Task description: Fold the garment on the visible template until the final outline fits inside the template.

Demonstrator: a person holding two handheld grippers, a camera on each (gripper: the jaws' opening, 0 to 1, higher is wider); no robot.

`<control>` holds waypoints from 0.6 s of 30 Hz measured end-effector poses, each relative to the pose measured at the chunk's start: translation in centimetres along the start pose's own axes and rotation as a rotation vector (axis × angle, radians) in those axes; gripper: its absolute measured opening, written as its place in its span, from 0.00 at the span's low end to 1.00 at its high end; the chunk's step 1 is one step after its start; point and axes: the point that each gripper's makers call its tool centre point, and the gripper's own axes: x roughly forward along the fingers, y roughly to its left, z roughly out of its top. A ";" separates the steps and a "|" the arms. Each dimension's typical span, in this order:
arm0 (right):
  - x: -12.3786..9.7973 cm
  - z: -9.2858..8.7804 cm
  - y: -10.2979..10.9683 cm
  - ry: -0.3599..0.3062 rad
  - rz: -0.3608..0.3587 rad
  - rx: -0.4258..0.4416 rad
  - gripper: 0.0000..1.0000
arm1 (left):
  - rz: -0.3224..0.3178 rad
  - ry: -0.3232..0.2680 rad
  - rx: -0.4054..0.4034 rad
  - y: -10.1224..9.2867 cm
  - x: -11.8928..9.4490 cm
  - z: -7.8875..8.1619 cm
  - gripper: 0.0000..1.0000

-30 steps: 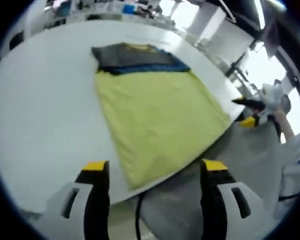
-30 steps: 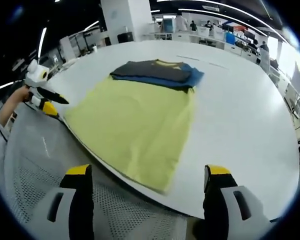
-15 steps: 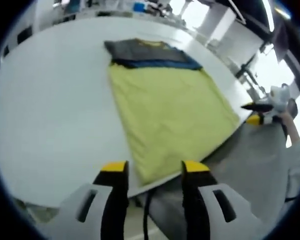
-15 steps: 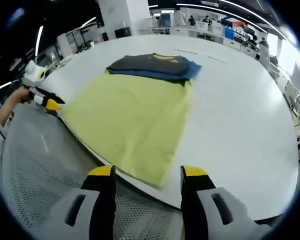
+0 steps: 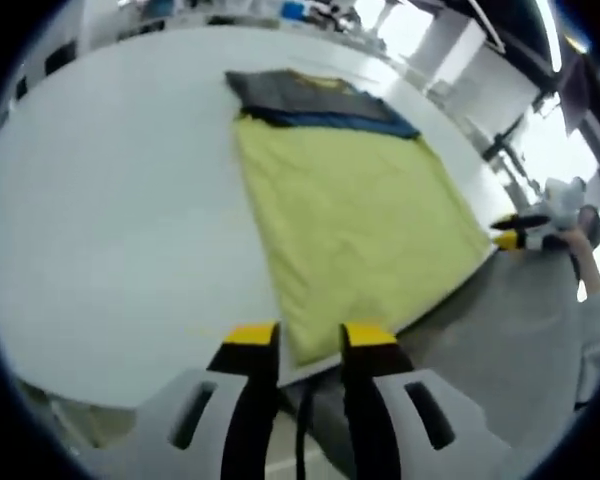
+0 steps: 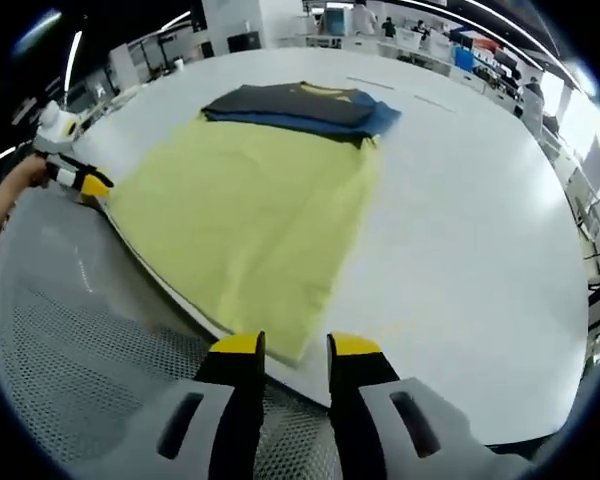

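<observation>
A yellow garment [image 5: 360,220] [image 6: 250,210] lies flat on the white table [image 5: 110,200], its near edge along the table's edge. My left gripper [image 5: 310,340] straddles one near corner, jaws narrowed with a gap still between them. My right gripper [image 6: 296,348] straddles the other near corner the same way. Each shows in the other's view: the right gripper [image 5: 525,238] held by a hand, the left gripper [image 6: 75,180] likewise. A folded dark grey and blue stack [image 5: 310,98] [image 6: 295,103] lies at the garment's far end, overlapping it.
Grey mesh chair fabric [image 6: 80,330] [image 5: 500,340] sits just below the table's near edge, under both grippers. Bare white table [image 6: 480,230] spreads on either side of the garment. Desks and equipment stand far behind.
Both pairs of jaws have narrowed from wide open to a small gap. Both grippers have moved in to the garment's near corners.
</observation>
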 end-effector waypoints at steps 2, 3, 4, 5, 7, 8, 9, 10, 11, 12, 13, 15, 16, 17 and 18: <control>0.0 0.1 0.0 -0.005 0.002 0.004 0.24 | 0.005 0.003 0.004 0.0 0.0 -0.1 0.20; 0.0 0.1 0.0 -0.005 0.003 0.009 0.22 | -0.001 0.003 -0.007 0.0 0.0 -0.1 0.19; 0.0 0.1 0.0 -0.003 0.002 0.008 0.21 | -0.007 0.005 -0.015 -0.1 0.1 -0.1 0.18; 0.1 0.0 -0.1 0.003 0.003 0.008 0.21 | -0.009 0.008 -0.020 -0.1 0.1 -0.2 0.16; 0.2 -0.1 -0.1 0.008 0.006 0.009 0.20 | 0.004 0.017 -0.003 0.0 0.2 -0.3 0.14; 0.3 -0.1 -0.1 0.011 0.007 0.009 0.19 | 0.011 0.019 0.000 0.1 0.2 -0.4 0.13; 0.3 -0.2 -0.1 0.013 0.007 0.008 0.19 | 0.010 0.022 -0.002 0.1 0.2 -0.5 0.12; 0.4 -0.3 -0.1 0.015 0.007 0.007 0.19 | 0.005 0.025 -0.008 0.0 0.2 -0.5 0.12; 0.4 -0.3 -0.1 0.016 0.008 0.008 0.19 | 0.004 0.024 -0.013 0.0 0.2 -0.5 0.13; 0.4 -0.3 -0.1 0.017 0.008 0.009 0.19 | 0.003 0.024 -0.014 0.0 0.2 -0.6 0.13; 0.4 -0.3 -0.1 0.016 0.009 0.010 0.19 | 0.003 0.025 -0.013 0.1 0.3 -0.6 0.12; 0.5 -0.4 -0.2 0.020 0.007 0.010 0.18 | 0.009 0.025 -0.021 0.2 0.3 -0.6 0.10; 0.6 -0.4 -0.2 0.024 0.008 0.010 0.18 | 0.010 0.028 -0.024 0.3 0.3 -0.7 0.09; 0.6 -0.5 -0.2 0.026 0.010 0.011 0.18 | 0.011 0.030 -0.023 0.3 0.2 -0.7 0.09; 0.6 -0.5 -0.2 0.027 0.011 0.010 0.17 | 0.014 0.031 -0.022 0.3 0.2 -0.7 0.08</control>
